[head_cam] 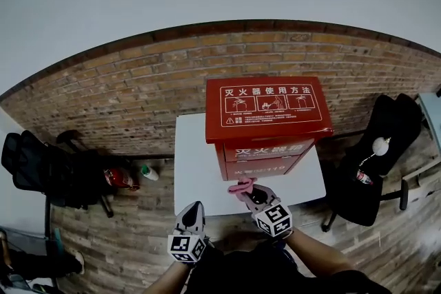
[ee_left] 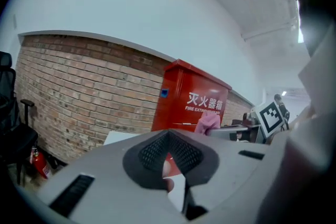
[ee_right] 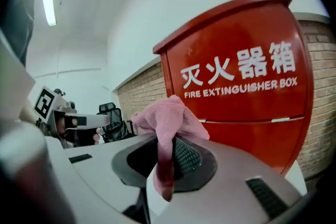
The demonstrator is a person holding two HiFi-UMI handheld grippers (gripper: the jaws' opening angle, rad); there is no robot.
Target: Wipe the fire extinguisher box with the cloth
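Note:
The red fire extinguisher box stands on a white table, its lettered front towards me. The right gripper view fills with that front. My right gripper is shut on a pink cloth just before the box's lower front; the cloth bunches above the jaws and hangs down between them. I cannot tell whether it touches the box. My left gripper hovers at the table's near edge, left of the right one, shut with nothing in it. In the left gripper view the box and cloth lie ahead to the right.
A brick wall runs behind the table. Black office chairs stand at the left and right; a bottle rests on the right one. On the floor left of the table lie a red extinguisher and a small bottle.

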